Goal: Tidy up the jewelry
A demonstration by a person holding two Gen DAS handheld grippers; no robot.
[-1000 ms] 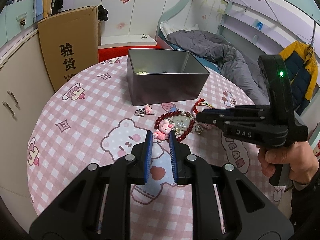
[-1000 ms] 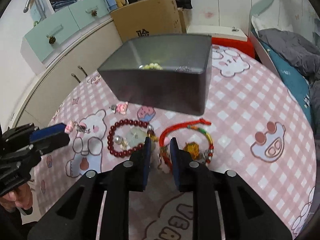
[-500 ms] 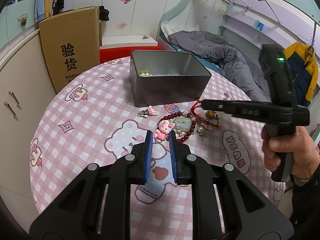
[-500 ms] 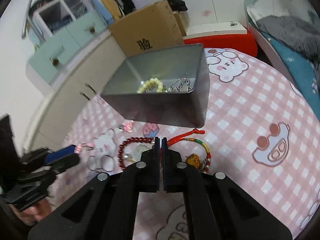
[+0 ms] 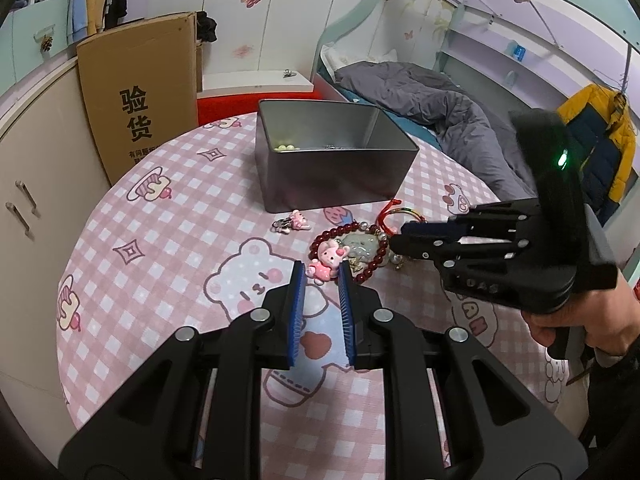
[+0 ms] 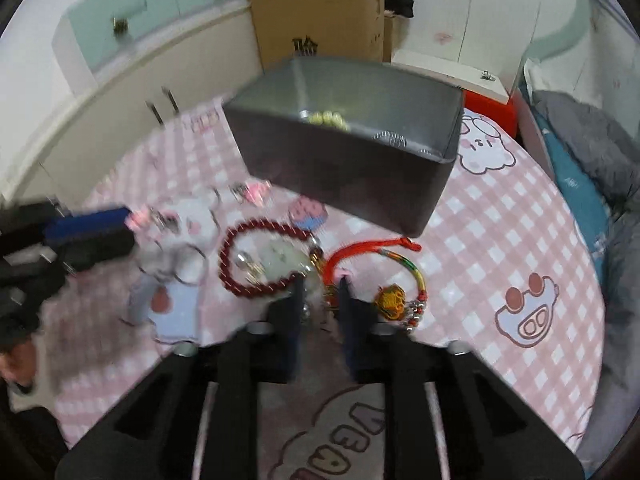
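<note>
A grey metal tin (image 5: 332, 160) stands on the pink checked table and holds pale beads (image 6: 328, 118) and a chain. In front of it lie a dark red bead bracelet (image 6: 256, 256) around a pale jade pendant, a red cord bracelet (image 6: 360, 252) with a gold charm (image 6: 392, 298), and a small pink charm (image 5: 294, 220). My left gripper (image 5: 322, 272) is open, with a pink bunny charm (image 5: 326, 262) between its fingertips. My right gripper (image 6: 320, 288) is open, low over the spot where the red cord and the bead bracelet meet.
A cardboard box (image 5: 136, 92) leans behind the table at the left. Cream cabinets (image 5: 36, 184) stand at the left edge. A bed with a grey duvet (image 5: 432, 96) lies beyond the table at the right.
My right gripper was shut and raised half a second ago; it has opened and dropped back to the bracelets. My left gripper has edged forward to the pink bunny charm.
</note>
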